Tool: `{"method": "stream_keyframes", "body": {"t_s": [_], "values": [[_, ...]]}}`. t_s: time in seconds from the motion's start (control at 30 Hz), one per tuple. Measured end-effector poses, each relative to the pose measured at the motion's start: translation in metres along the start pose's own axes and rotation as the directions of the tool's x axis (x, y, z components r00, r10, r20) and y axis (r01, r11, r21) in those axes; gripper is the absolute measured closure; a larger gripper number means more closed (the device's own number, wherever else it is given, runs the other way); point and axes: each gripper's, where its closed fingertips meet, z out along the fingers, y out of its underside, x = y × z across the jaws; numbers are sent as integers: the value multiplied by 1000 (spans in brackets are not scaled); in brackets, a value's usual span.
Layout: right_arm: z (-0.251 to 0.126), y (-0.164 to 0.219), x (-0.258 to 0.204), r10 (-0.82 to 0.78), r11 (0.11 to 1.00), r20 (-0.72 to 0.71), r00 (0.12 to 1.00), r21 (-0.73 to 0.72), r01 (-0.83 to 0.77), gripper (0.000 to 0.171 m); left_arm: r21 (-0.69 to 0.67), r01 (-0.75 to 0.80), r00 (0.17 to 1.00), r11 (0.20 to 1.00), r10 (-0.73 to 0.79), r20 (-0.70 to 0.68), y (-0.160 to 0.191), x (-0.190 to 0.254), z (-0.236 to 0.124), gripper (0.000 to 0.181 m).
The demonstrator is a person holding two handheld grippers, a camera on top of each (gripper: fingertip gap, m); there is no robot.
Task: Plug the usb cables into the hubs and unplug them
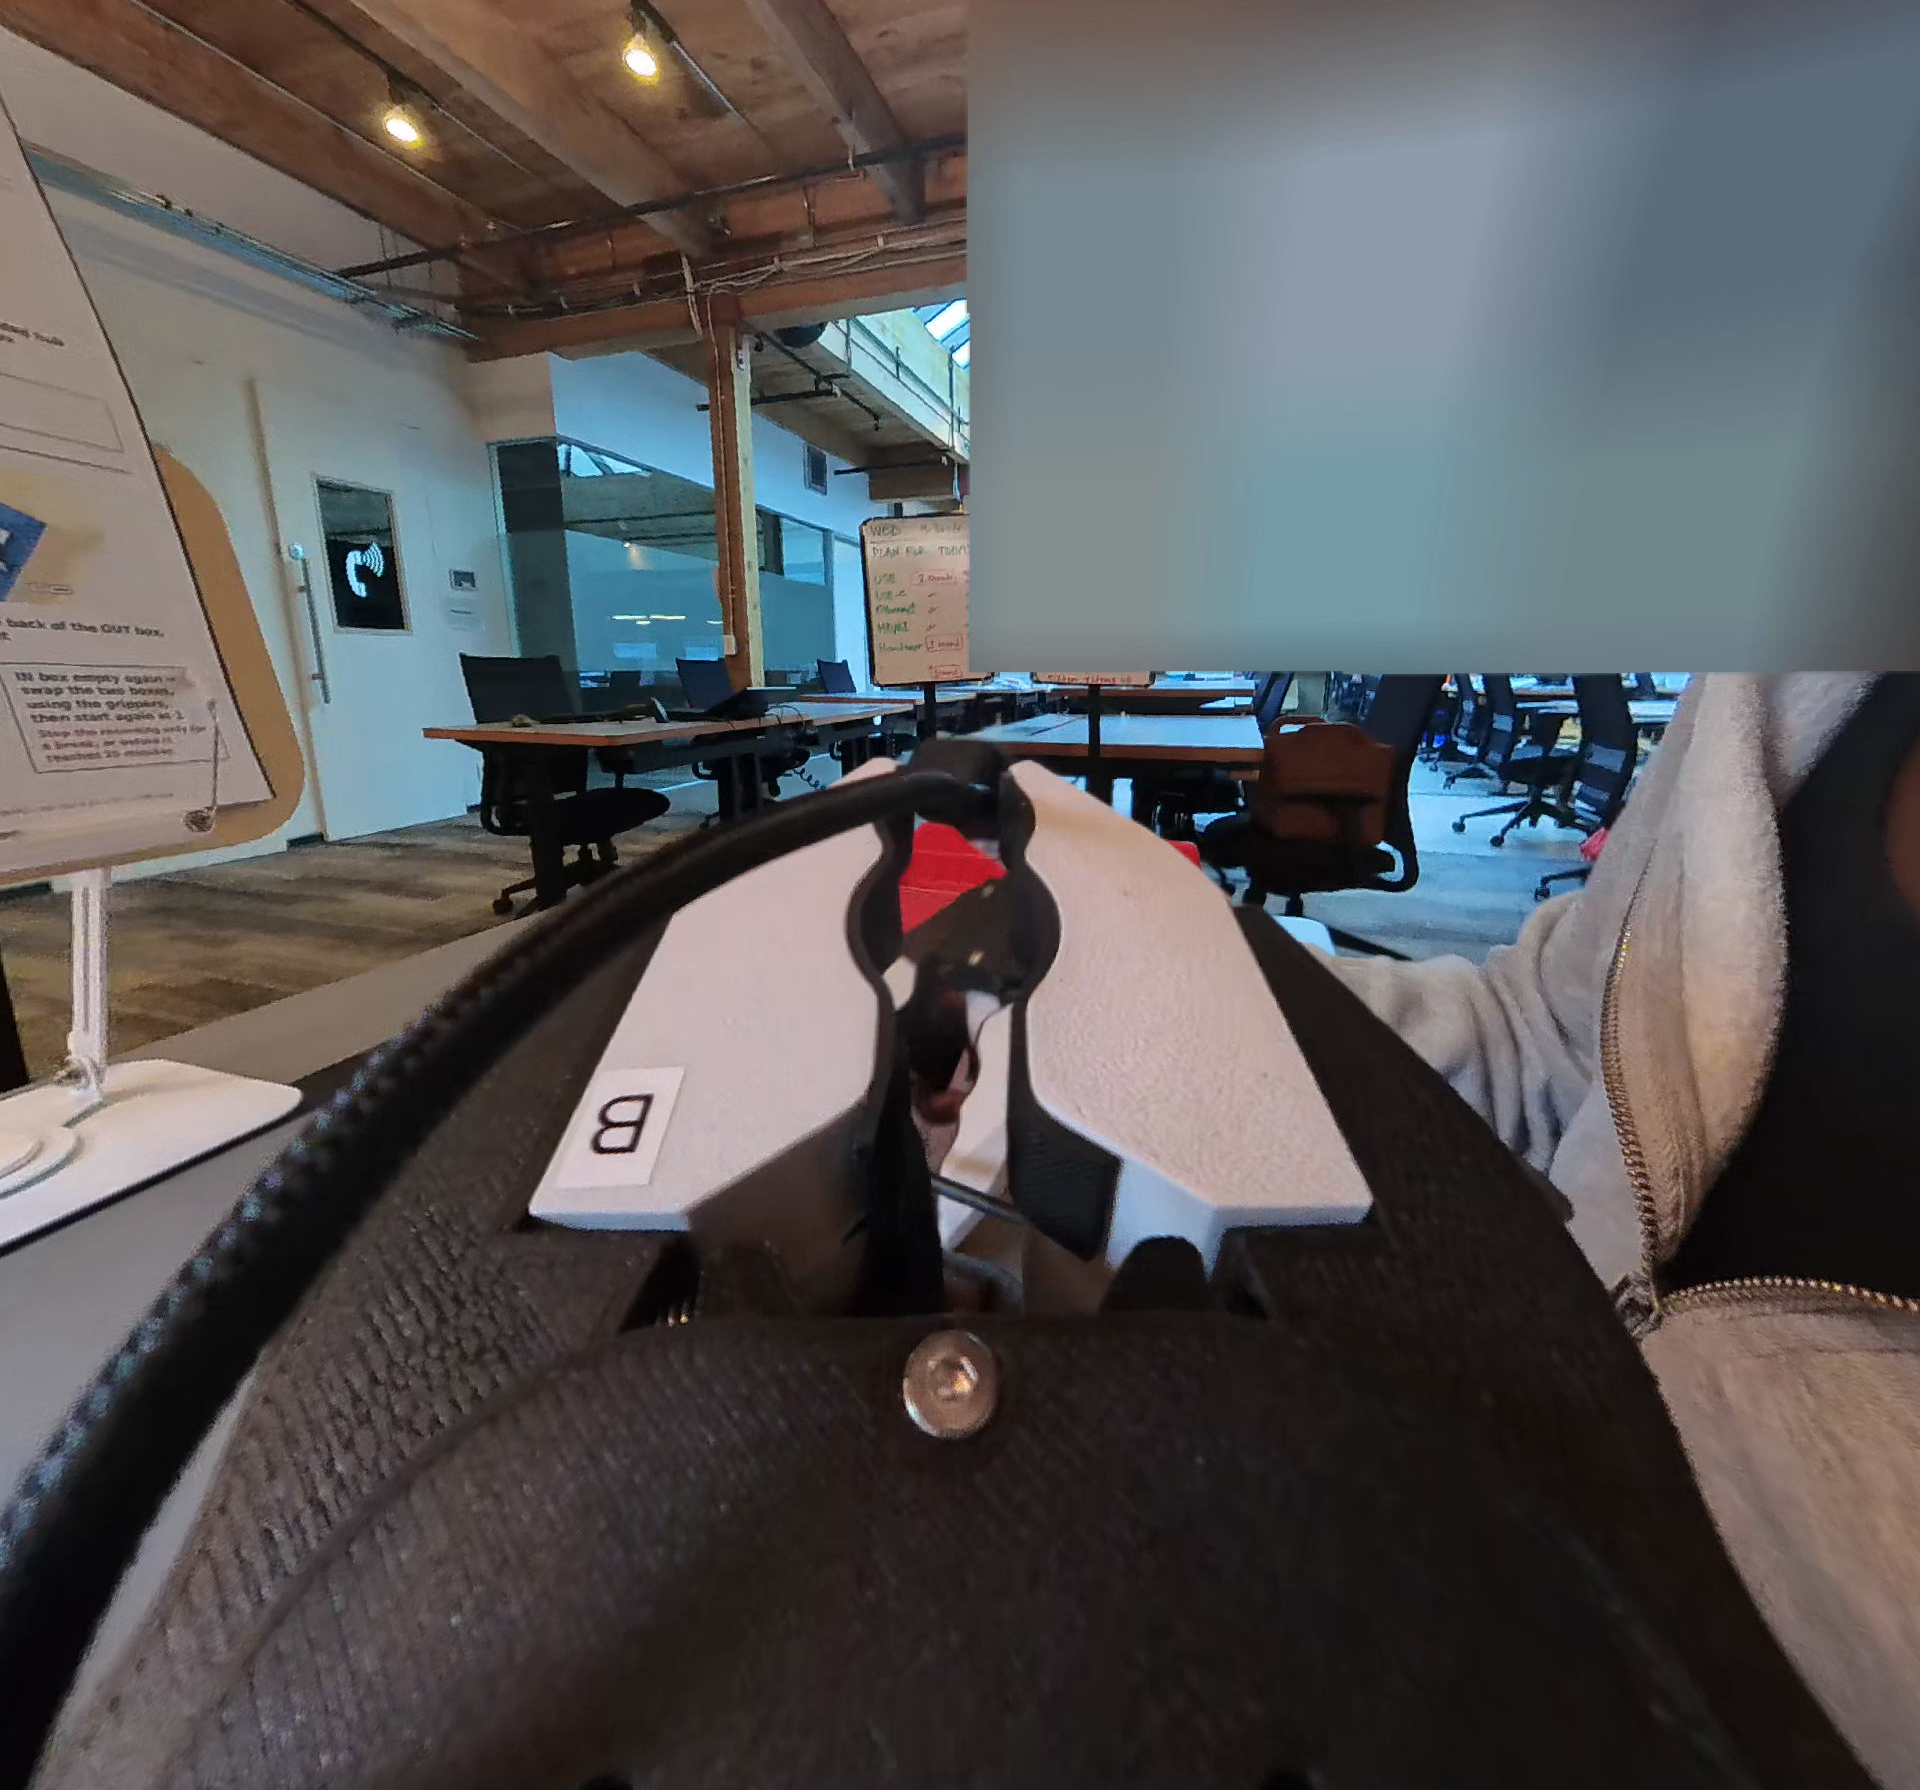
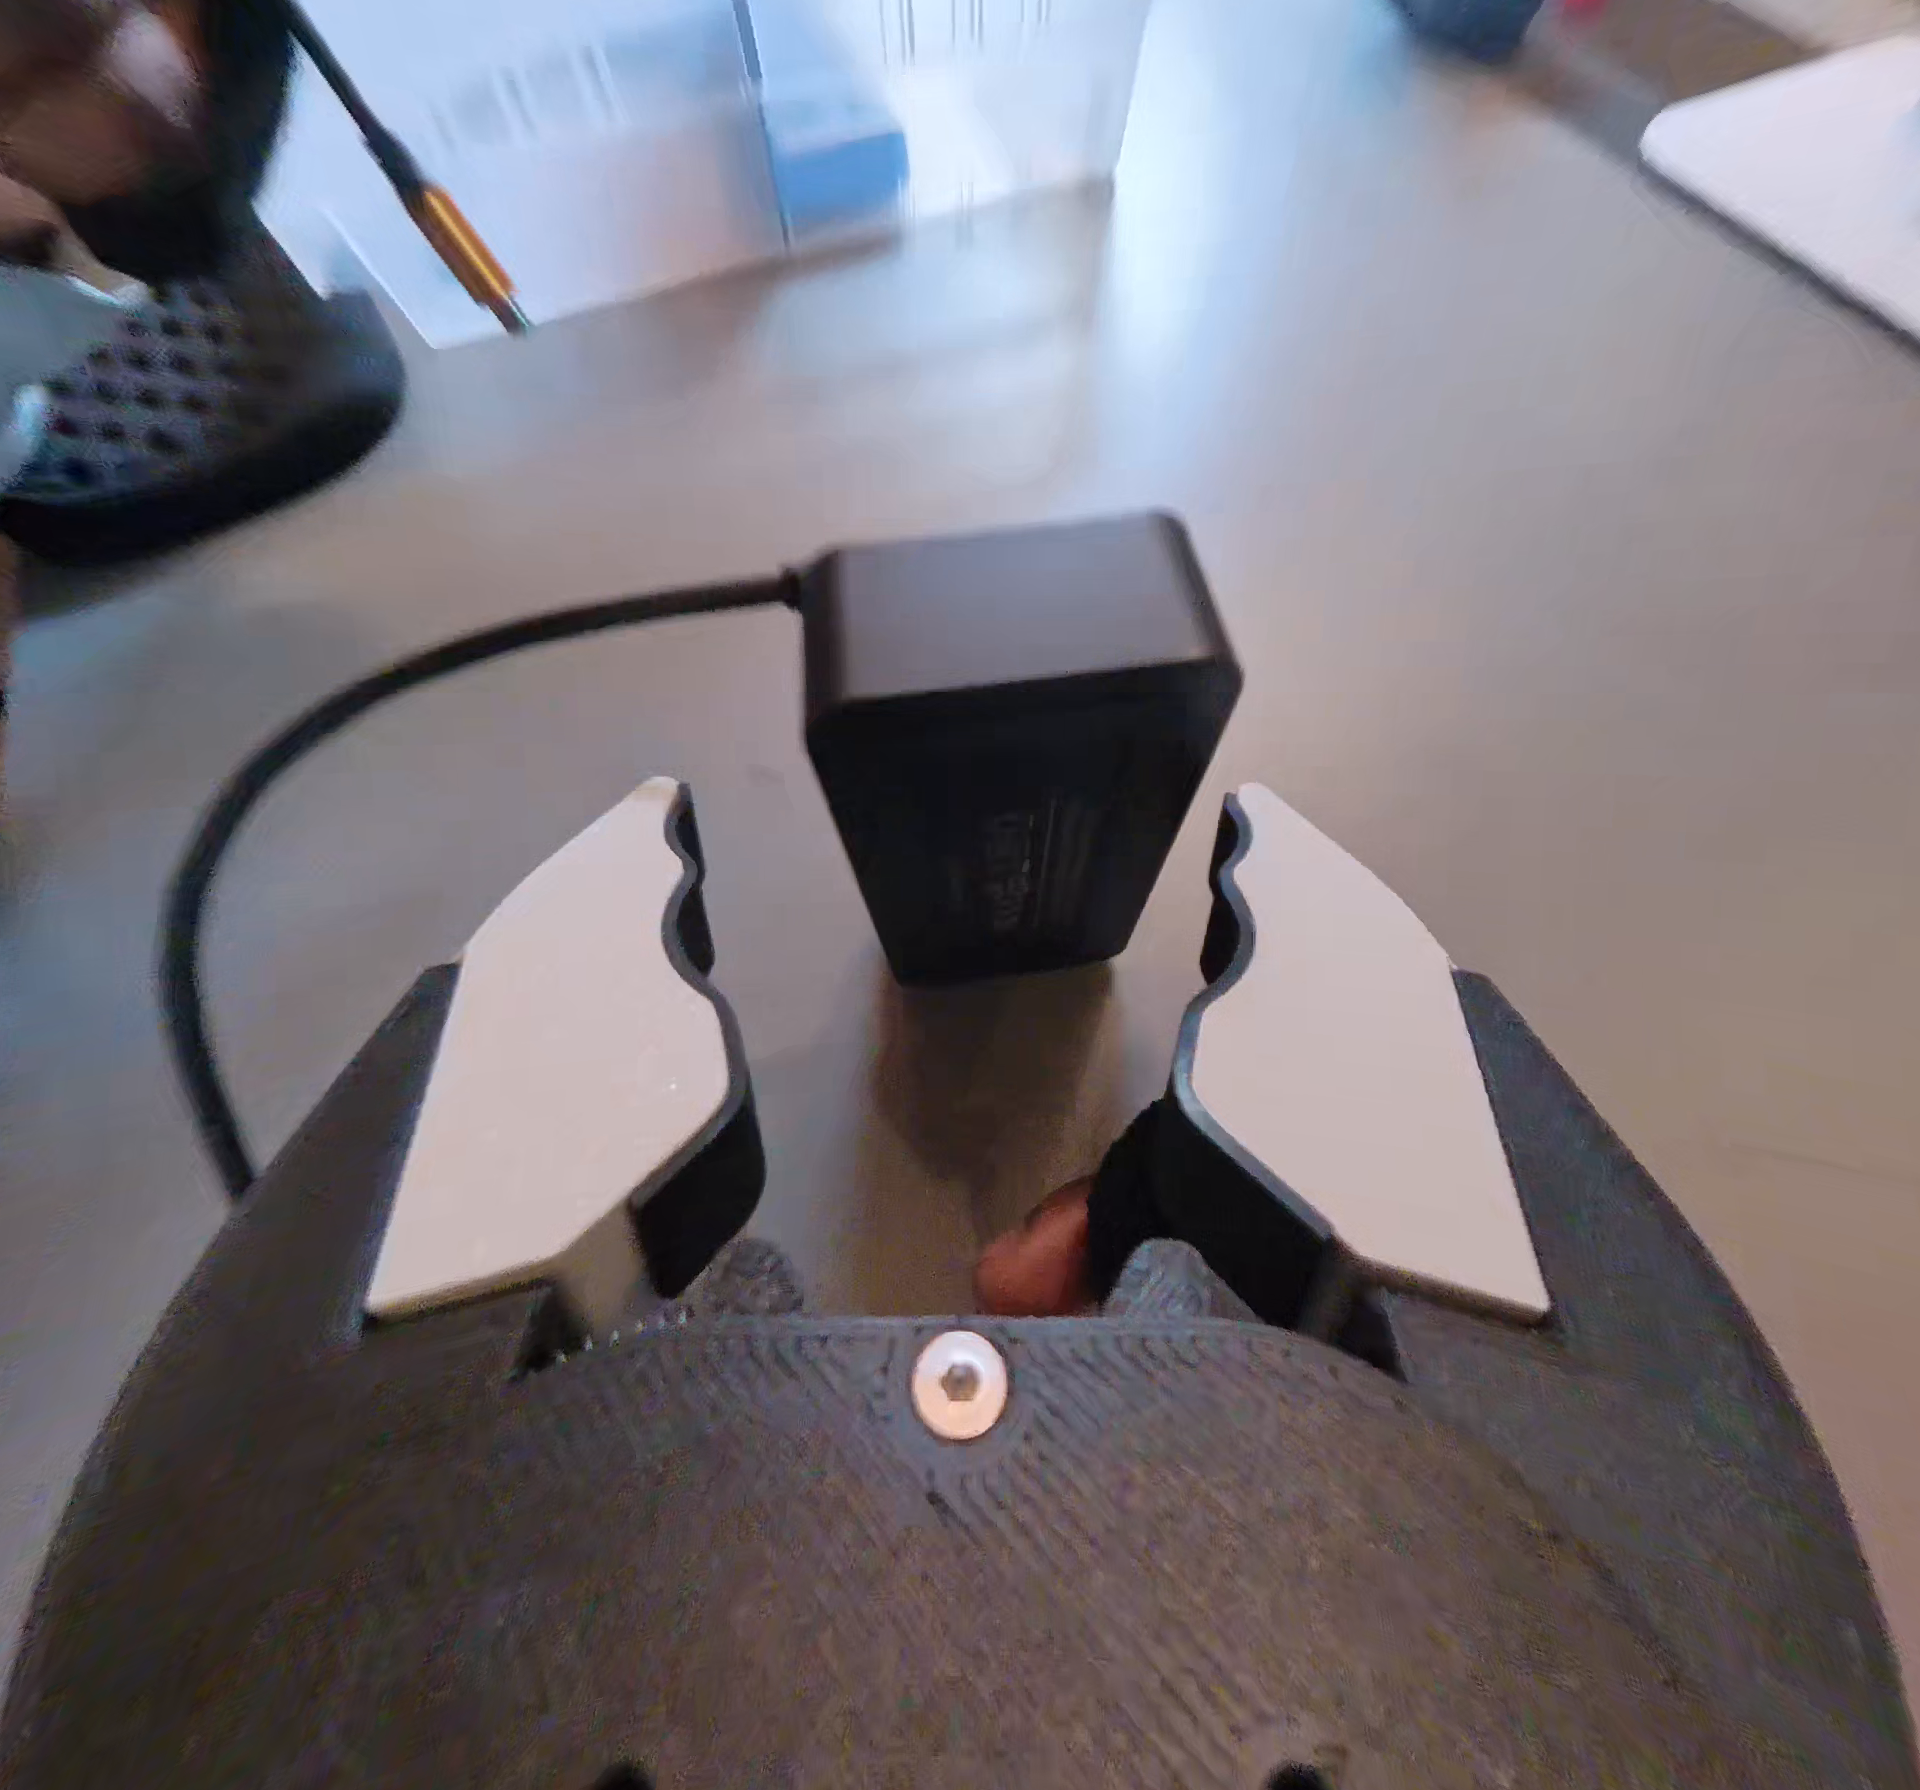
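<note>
In the left wrist view my left gripper (image 1: 987, 784) points up into the room and is shut on a black USB cable (image 1: 582, 919), which arcs away left and down. In the right wrist view that cable's gold-sleeved plug (image 2: 468, 249) hangs in the air at upper left, below the left gripper (image 2: 156, 390). My right gripper (image 2: 956, 805) is open just above the grey table (image 2: 1455, 649). A black box-shaped hub (image 2: 1018, 680) lies on the table with its near end between the two fingers, touching neither. The hub's own black cable (image 2: 312, 732) curves off to the left.
A blurred clear plastic box (image 2: 727, 78) with a blue item (image 2: 831, 171) stands behind the hub. A white pad (image 2: 1818, 161) lies at far right. An instruction sheet on a white stand (image 1: 104, 597) is at left. A person's grey sleeve (image 1: 1714, 1013) is at right. Tip to tip, the grippers are about 20 centimetres apart.
</note>
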Motion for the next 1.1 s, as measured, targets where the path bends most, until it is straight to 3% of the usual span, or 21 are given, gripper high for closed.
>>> {"method": "stream_keyframes", "body": {"t_s": [0.1,0.17,0.2,0.33,0.53,0.73,1.1], "values": [[19,13,8,-17,1000,-26,1000,-16,17,107,9,18,1000,1000,-18,7,5,-2,-3,166],[16,1,3,-30,997,30,999,69,28,108,9,26,999,1000,-26,22,7,-5,-5,166],[8,-14,-4,-33,984,84,996,177,17,109,10,29,999,1000,-29,32,7,-7,-6,166],[-44,-71,-36,-62,844,353,934,518,-139,109,-8,56,998,998,-56,37,15,-5,-4,166],[-74,-86,-75,-162,776,526,835,590,-221,109,-86,24,1000,996,-23,12,31,13,17,166],[-86,-90,-84,-205,754,528,824,622,-211,109,-113,-12,1000,994,10,-20,37,30,36,167],[-79,-90,-85,-238,784,377,895,619,-53,109,-92,-17,1000,996,15,-24,45,38,47,167]]}}
